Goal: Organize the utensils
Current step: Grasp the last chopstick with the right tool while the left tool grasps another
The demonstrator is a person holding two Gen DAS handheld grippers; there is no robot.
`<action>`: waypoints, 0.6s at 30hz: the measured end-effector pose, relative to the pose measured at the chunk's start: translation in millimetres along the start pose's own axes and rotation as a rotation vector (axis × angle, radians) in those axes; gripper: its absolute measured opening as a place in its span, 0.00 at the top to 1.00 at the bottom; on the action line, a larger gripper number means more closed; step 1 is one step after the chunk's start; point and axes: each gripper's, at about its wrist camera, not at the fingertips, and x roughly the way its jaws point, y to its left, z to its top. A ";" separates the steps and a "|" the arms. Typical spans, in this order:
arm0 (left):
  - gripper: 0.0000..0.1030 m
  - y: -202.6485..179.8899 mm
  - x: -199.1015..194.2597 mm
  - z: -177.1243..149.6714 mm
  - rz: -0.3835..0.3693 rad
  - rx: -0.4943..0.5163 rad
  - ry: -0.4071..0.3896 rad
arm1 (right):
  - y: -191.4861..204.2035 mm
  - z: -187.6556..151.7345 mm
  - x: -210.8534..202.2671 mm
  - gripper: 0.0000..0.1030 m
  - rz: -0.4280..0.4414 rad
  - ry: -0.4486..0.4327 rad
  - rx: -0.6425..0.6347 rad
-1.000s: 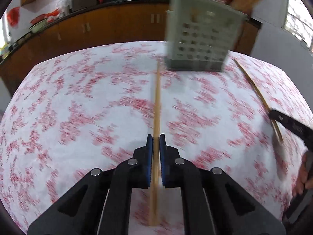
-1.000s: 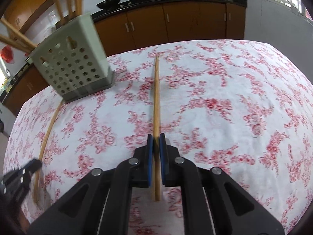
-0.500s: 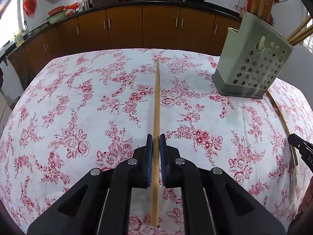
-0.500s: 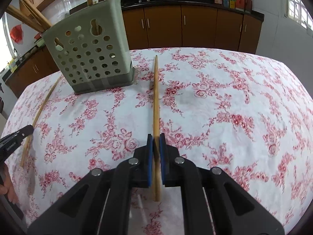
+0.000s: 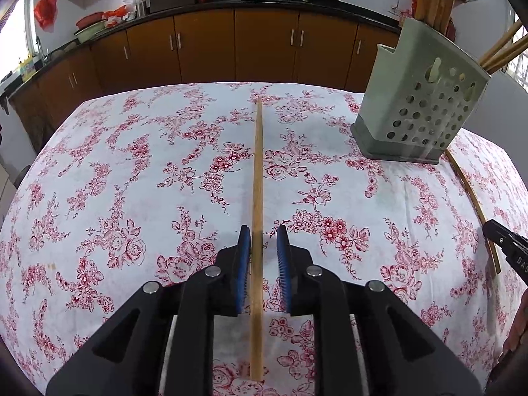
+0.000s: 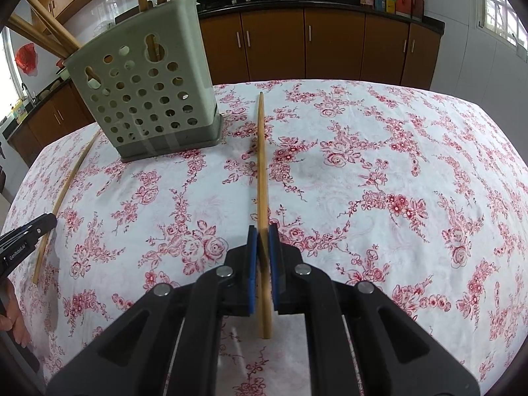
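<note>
Your left tool (image 5: 262, 244) was opening around one thin, stiff, light chopstick (image 5: 257, 178); your right tool (image 6: 263, 241) clamped another chopstick (image 6: 262, 165) near its thick end.

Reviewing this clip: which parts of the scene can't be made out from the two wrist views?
- Holder contents: the count of chopsticks inside is hidden by its perforated walls; their tops are cut off by the top edge in both views.
- Right gripper in the left wrist view: only a tip shows at the frame's right edge.
- Left gripper in the right wrist view: mostly cut off at the left edge.
- Countertop items: too small to identify.
</note>
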 end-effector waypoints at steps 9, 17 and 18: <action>0.83 5.8 -0.6 -0.7 -0.009 -0.010 -0.001 | 1.7 -1.0 -0.6 0.92 0.001 0.000 0.002; 0.83 8.5 -3.4 -3.5 -0.020 -0.020 -0.001 | 0.9 -1.9 -1.7 0.91 0.000 0.000 0.004; 0.83 9.1 -4.8 -5.2 -0.022 -0.019 -0.001 | 1.5 -3.0 -2.8 0.91 -0.004 -0.001 0.004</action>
